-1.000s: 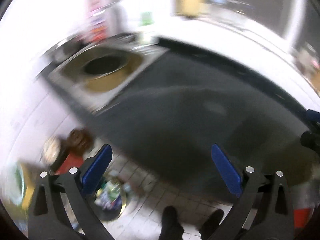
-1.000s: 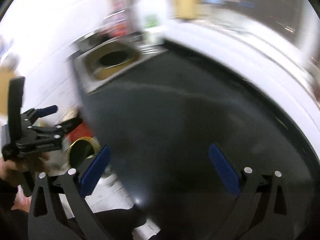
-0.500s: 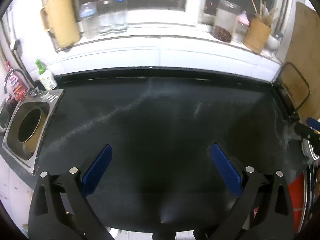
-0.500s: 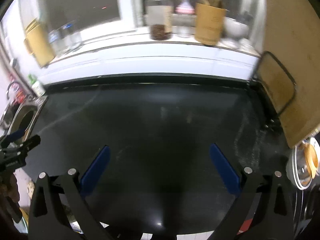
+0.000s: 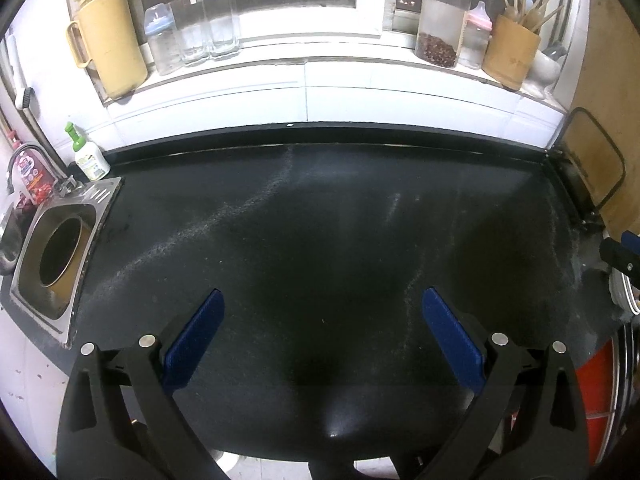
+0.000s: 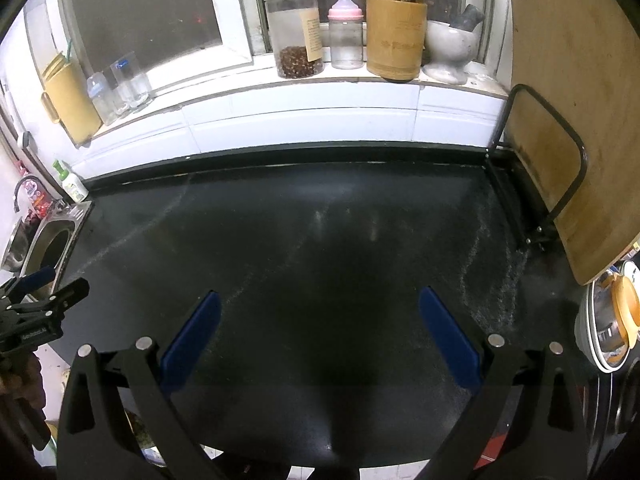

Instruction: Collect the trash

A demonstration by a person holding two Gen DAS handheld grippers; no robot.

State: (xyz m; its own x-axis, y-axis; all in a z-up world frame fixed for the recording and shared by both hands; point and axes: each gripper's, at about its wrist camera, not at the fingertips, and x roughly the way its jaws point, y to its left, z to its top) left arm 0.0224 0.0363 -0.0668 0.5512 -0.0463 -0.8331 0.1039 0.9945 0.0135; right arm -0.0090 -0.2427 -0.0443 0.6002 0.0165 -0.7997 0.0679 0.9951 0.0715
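Left wrist view: left gripper (image 5: 320, 334) and right gripper (image 6: 318, 334) both spread wide, empty, over bare black countertop (image 5: 320, 220), sink (image 5: 52, 256) at 9 o'clock, probably scanning for trash.

Black stone-like counter (image 5: 320, 240): glossy, dusty streaks. Square steel sink (image 5: 56, 256): brushed metal. Tan wooden cutting board (image 6: 568, 100): matt, stained.

Two black grippers with blue pads

The left gripper (image 5: 322, 330) and right gripper (image 6: 320, 328) each have black arms, flat blue fingers (image 5: 196, 336) and round silver screws (image 5: 147, 340). Small white letters mark the left one.
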